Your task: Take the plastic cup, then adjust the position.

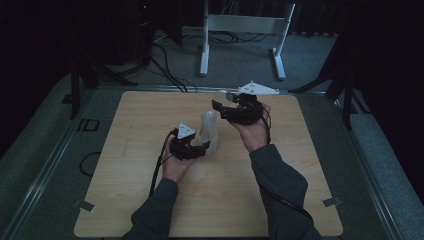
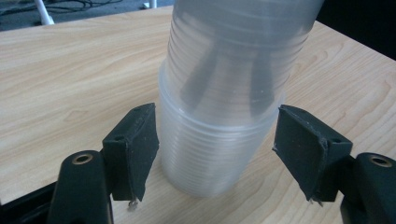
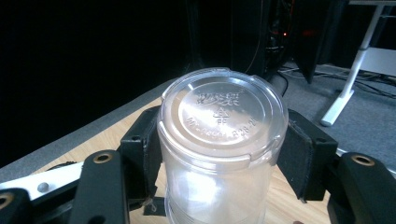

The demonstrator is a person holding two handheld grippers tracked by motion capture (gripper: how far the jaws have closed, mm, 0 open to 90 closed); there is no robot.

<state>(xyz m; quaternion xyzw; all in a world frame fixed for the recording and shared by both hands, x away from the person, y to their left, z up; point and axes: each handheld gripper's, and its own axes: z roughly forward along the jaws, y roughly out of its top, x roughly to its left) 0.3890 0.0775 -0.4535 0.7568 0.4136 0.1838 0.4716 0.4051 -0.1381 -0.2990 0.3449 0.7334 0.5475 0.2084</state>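
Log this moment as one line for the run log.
left gripper: open around cup stack | right gripper: shut on single cup, lifted | table

Cup stack (image 1: 209,131) left of lifted cup (image 1: 223,96)

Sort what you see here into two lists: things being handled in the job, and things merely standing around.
In the job:
stack of clear plastic cups, between the open left gripper
single clear cup, clamped in the right gripper

Standing around:
white frame on the floor
floor cables
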